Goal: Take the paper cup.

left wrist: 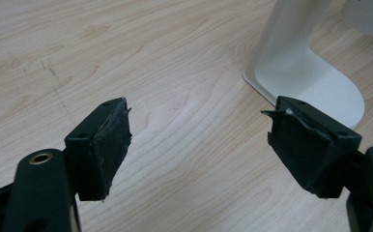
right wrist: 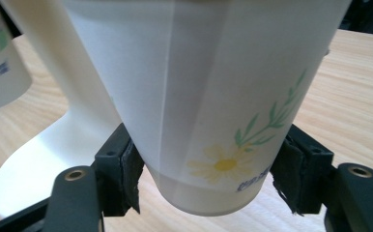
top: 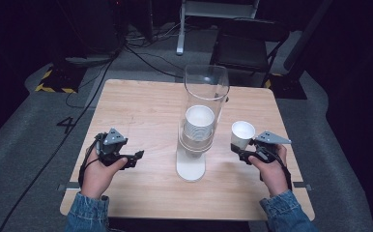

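A white paper cup with a flower print is held upright just above the table, right of the dispenser, with my right gripper shut on its lower part; both pads press its sides. A clear tube cup dispenser on a white stand holds a stack of white cups at the table's middle. My left gripper rests low over the wood left of the stand, jaws wide apart with nothing between its pads.
The wooden table has bare surface on the left and at the back. The stand's white base lies just ahead of the left gripper. A black chair and cables sit on the floor behind the table.
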Demonstrator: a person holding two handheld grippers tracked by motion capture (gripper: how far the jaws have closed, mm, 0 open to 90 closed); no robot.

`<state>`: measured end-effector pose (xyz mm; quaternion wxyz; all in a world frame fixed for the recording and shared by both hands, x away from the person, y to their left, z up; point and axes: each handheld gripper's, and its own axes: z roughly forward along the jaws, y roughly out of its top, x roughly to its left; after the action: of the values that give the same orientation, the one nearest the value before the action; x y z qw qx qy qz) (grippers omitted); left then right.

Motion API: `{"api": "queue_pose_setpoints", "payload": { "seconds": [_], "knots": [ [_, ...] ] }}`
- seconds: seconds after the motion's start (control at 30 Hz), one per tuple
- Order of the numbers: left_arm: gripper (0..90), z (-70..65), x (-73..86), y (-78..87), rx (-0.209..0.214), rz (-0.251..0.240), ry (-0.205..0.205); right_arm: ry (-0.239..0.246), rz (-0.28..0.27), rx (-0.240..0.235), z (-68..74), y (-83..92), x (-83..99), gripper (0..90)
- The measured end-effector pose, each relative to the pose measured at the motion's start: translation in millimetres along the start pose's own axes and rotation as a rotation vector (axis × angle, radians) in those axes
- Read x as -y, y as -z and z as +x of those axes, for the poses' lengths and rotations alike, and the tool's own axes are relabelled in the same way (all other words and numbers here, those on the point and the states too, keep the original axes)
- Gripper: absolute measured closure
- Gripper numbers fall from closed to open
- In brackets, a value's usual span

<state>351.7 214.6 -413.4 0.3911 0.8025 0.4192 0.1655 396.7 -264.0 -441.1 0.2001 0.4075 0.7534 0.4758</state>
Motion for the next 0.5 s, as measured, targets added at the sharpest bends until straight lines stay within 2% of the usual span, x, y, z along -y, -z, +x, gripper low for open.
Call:
{"api": "queue_pose_setpoints", "payload": {
  "seconds": [0.13, 0.3, 0.5],
  "knots": [
    [22.8, 0.4, 3.4, 3.3, -0.007, 0.004, 0.002, -0.023, 0.001, 0.021, -9.8, -0.4, -0.9, 34.6],
    [22.8, 1.3, 8.8, 9.2, -0.017, 0.003, 0.014, -0.08, -0.005, 0.028, -23.6, -3.4, 0.3, 34.4],
    [22.9, 2.4, 15.1, 15.1, -0.03, 0.006, 0.029, -0.08, 0.013, 0.064, -35.9, -10.4, 2.7, 34.4]
  ]
}}
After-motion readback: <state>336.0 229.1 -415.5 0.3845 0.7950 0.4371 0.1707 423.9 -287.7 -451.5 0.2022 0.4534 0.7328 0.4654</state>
